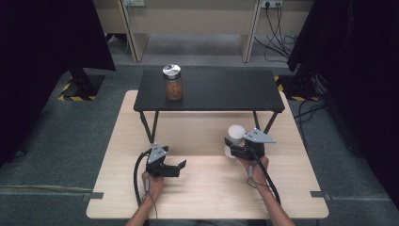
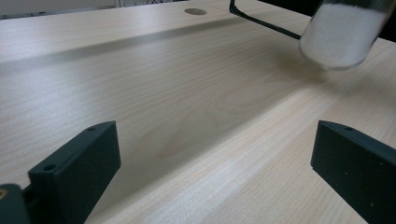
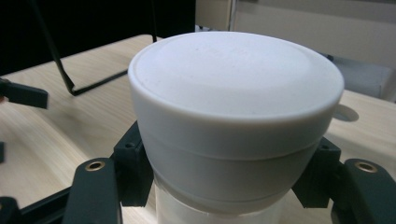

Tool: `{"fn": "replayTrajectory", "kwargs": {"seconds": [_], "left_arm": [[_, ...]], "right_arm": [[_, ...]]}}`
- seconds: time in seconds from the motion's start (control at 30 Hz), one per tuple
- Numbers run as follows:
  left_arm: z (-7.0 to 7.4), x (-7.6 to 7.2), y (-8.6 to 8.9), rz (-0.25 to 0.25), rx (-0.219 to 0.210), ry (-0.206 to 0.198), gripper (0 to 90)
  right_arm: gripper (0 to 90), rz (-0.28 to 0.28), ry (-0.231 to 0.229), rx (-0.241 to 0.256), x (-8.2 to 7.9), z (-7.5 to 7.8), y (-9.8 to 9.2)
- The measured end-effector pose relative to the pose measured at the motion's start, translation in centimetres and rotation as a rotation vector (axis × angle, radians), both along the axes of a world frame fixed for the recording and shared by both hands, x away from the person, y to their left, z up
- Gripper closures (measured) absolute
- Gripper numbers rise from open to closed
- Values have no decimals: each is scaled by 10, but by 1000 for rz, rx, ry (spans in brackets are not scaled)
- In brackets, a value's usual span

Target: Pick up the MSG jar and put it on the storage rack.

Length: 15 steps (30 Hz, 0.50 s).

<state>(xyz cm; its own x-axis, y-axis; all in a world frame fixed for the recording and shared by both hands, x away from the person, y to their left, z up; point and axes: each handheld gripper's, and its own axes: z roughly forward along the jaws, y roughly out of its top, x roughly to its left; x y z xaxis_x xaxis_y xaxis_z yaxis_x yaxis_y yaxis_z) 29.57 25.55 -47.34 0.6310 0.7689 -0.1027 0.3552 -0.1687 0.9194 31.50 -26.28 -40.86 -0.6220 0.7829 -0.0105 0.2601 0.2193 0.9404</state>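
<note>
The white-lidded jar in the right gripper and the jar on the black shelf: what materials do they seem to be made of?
The white-lidded jar: its lid looks like matte white plastic, smooth with a moulded rim; the body below seems clear, glass or plastic, holding white powder. It sits between the right gripper's jaws. The jar on the black shelf: a shiny lid, probably metal, over a clear body with brown contents.

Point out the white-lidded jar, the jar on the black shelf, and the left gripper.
white-lidded jar (image 3: 236, 74), right gripper view, top of its white lid.
brown-filled jar (image 1: 173, 89), high view, its brown contents below the metal lid.
left gripper (image 1: 181, 165), high view, between its open jaws.
</note>
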Motion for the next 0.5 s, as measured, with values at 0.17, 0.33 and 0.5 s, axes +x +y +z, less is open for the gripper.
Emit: {"fn": "replayTrajectory", "kwargs": {"seconds": [0.17,0.33,0.5], "left_arm": [[0,0,0,-1,3,-2,6],[0,0,0,0,4,-2,6],[0,0,0,2,0,1,6]], "right_arm": [[355,34,-18,9,-5,16,-3],[355,77,-22,6,-7,38,-3],[355,111,-29,24,-6,58,-3]]}}
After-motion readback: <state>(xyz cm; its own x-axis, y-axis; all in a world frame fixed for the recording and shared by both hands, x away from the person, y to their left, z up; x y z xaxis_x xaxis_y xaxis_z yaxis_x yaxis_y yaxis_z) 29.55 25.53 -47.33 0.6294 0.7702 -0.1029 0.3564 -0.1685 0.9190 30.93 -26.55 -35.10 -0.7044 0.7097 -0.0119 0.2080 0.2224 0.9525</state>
